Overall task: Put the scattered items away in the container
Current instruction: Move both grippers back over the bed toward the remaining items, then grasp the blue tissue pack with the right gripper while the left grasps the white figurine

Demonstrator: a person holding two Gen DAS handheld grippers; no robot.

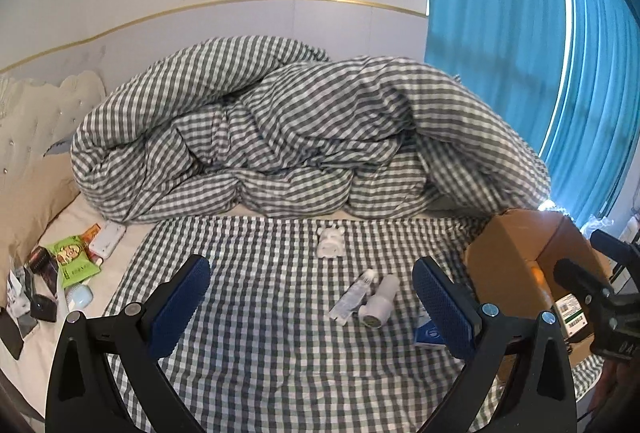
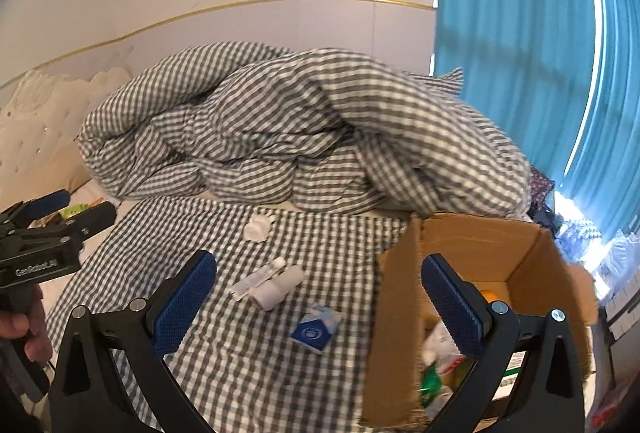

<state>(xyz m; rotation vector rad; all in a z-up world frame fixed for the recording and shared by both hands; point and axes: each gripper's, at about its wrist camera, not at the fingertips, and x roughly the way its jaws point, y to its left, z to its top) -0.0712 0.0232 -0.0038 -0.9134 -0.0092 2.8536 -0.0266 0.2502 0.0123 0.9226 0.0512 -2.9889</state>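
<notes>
On the checked sheet lie a white tube (image 1: 352, 295) (image 2: 258, 279), a white bottle (image 1: 380, 301) (image 2: 278, 291), a blue packet (image 1: 426, 329) (image 2: 316, 327) and a small white figurine (image 1: 331, 242) (image 2: 258, 227). An open cardboard box (image 1: 508, 265) (image 2: 480, 245) stands at the right with several items inside. My left gripper (image 1: 312, 299) is open above the sheet, nothing between its fingers. My right gripper (image 2: 320, 307) is open too, its right finger over the box's near wall. Each gripper shows in the other's view: the right one (image 1: 592, 285), the left one (image 2: 52, 217) held by a hand (image 2: 28, 329).
A bunched checked duvet (image 1: 288, 137) fills the back of the bed. At the left edge lie a green packet (image 1: 74, 259), a white case (image 1: 108, 239), a light blue item (image 1: 80, 295) and dark objects beside a beige pillow (image 1: 32, 201). Blue curtains (image 1: 520, 53) hang on the right.
</notes>
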